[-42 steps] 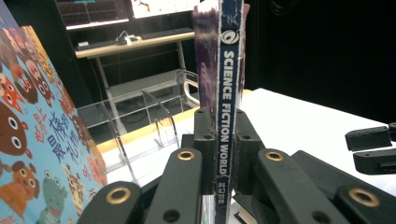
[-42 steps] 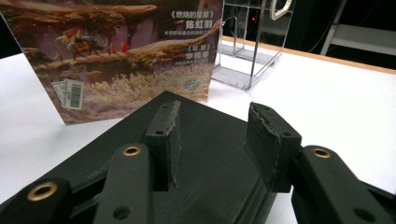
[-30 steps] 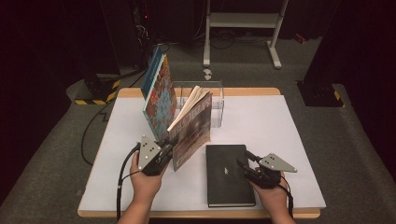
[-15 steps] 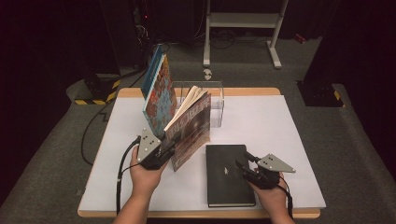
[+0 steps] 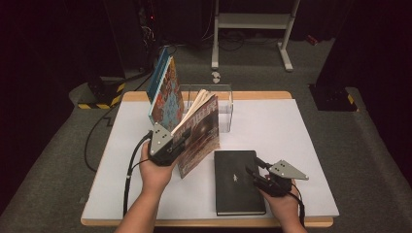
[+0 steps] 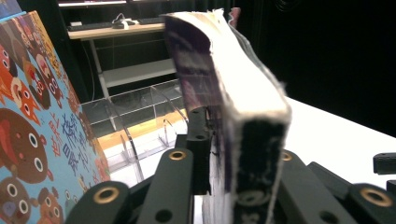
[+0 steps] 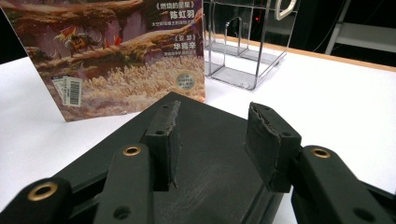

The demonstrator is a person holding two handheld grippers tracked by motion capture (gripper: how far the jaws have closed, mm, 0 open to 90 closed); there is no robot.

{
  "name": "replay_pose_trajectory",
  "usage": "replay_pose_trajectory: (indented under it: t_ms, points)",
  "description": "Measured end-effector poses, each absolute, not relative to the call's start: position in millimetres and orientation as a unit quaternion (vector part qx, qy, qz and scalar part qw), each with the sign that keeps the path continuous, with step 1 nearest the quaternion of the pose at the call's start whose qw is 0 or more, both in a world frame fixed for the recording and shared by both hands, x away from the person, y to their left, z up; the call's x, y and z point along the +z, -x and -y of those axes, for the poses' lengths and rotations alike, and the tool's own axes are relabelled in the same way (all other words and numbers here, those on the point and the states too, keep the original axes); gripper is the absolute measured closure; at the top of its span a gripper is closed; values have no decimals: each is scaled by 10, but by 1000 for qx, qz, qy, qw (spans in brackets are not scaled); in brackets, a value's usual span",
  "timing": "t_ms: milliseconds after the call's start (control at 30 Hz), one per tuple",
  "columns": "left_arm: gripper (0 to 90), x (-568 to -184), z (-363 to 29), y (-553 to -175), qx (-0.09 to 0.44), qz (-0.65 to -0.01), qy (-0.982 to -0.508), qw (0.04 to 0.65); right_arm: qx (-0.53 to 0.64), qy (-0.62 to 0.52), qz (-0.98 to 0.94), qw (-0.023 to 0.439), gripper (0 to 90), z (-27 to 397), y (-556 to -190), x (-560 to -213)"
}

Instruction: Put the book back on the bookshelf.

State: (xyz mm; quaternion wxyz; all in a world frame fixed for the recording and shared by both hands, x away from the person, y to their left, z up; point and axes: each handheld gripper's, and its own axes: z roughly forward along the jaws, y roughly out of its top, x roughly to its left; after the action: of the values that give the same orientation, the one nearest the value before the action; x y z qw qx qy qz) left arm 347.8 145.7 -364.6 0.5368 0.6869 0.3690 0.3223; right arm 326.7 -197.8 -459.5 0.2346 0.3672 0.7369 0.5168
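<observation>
A person's left gripper (image 5: pixel 171 145) clamps its fingers (image 6: pixel 200 140) on the spine end of a thick paperback (image 5: pixel 198 133), holding it upright and slightly tilted over the middle of the white table (image 5: pixel 291 131), its pages fanning at the top; the jaws have just been closing on the book. Just behind it stands a colourful picture book (image 5: pixel 165 94), leaning near the table's far-left corner, beside a clear acrylic rack (image 5: pixel 224 104) at the far edge. A black notebook (image 5: pixel 238 182) lies flat near the front edge. The right gripper (image 5: pixel 256 171) rests over the notebook's right edge, fingers (image 7: pixel 164 140) parted above its cover, gripping nothing. The table's right half lies bare. Both forearms enter from the front edge.
</observation>
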Motion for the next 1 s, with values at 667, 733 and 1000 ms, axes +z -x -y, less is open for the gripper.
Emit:
replay_pose_trajectory:
  t_ms: [667,733,1000]
  points:
    - [839,-3560,-1457,-3562,316,-394,-668,546,520,-371,-734,229,547,1994,-3281,-4602]
    - [839,-3509,-1464,-3571,325,-394,-664,546,521,-371,-734,230,547,2001,-3283,-4601]
    - [839,-3293,-1529,-3639,359,-406,-644,539,524,-371,-732,228,547,2013,-3284,-4593]
